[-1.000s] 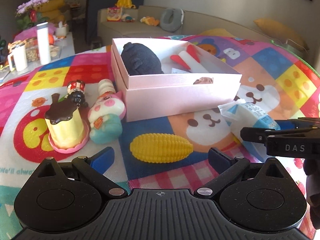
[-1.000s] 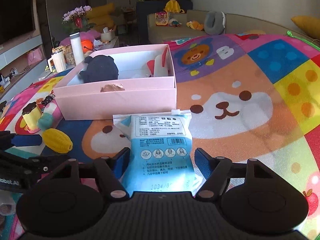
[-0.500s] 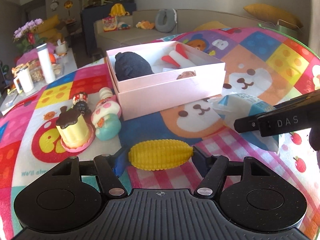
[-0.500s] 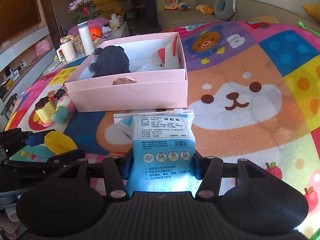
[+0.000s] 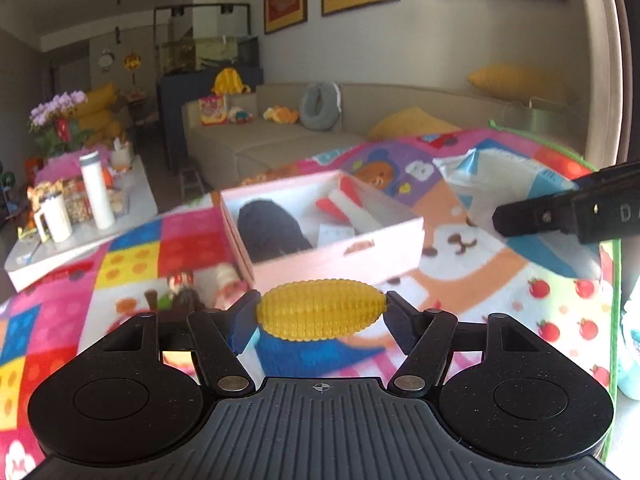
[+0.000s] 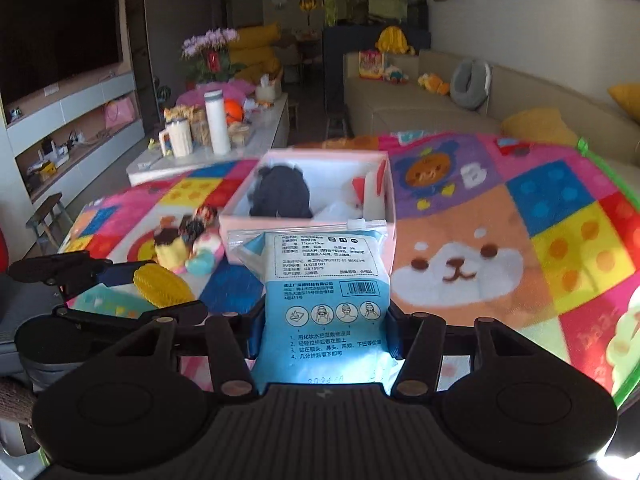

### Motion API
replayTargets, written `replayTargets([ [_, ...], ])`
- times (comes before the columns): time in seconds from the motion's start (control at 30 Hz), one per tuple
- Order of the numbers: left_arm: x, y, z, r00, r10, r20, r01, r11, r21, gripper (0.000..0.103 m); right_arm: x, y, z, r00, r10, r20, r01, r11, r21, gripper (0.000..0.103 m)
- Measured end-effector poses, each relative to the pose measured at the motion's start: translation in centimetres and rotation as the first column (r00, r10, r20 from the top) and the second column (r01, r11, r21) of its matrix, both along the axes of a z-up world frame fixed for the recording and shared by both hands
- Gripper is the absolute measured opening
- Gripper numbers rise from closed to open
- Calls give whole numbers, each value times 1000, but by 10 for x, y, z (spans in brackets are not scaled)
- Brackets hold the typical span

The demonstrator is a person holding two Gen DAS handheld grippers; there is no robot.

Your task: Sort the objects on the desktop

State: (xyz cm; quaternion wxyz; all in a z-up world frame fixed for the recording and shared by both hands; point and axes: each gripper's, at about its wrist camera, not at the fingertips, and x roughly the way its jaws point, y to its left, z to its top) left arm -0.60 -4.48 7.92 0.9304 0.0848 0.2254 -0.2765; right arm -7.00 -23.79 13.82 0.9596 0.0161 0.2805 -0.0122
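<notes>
- My left claw [image 5: 320,314] is clenched end to end on the yellow toy corn [image 5: 320,314], held lengthwise in the air above the colourful mat [image 5: 132,256].
- My right claw [image 6: 324,336] grips the blue wipe packet [image 6: 320,300] by its lower sides, upright, clear of the mat.
- The open pink box [image 6: 308,224] sits just beyond the packet, a dark plush [image 6: 280,194] inside.
- Small toy figures [image 6: 188,248] stand left of the box.

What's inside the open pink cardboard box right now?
The pink cardboard box holds a dark navy plush lump, a white toy with red ears and a white paper slip. The near wall and the plush hide whatever lies beneath.
</notes>
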Motion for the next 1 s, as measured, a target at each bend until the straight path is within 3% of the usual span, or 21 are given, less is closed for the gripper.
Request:
replayTargets([
  [0.1,31,-16,15,999,-3,54,5,999,-37,72,22,-10,28,993,-51,103,52,999,-1,54],
  [0.2,73,-33,24,996,3,92,7,995,-98,75,65,-22,49,986,-81,145,77,997,32,54],
  [0.27,105,-36,26,999,23,48,-17,992,-122,97,104,-27,57,981,-102,163,98,995,30,54],
  [0.33,122,-25,24,998,64,-10,-65,985,-163,98,143,-28,55,987,-70,143,68,998,12,58],
  [0.37,124,-15,23,996,79,-28,-83,982,-172,100,157,-29,51,990,-54,132,53,999,14,65],
  [0.47,111,19,13,989,145,-34,-148,977,-151,103,190,-29,32,994,-47,96,48,999,-8,69],
  [0.63,72,51,-14,981,185,-55,-188,980,-62,103,200,-35,-6,997,-69,18,68,997,46,67],
  [0.77,46,63,-36,982,185,-46,-185,983,7,103,189,-19,-35,996,-36,-80,40,998,48,43],
  [0.9,36,71,-51,976,213,-50,-211,977,39,103,155,23,-50,992,106,-68,-106,994,12,43],
  [1.0,41,81,-58,958,281,-61,-278,959,58,103,137,61,-60,968,237,-88,-237,971,7,43],
])
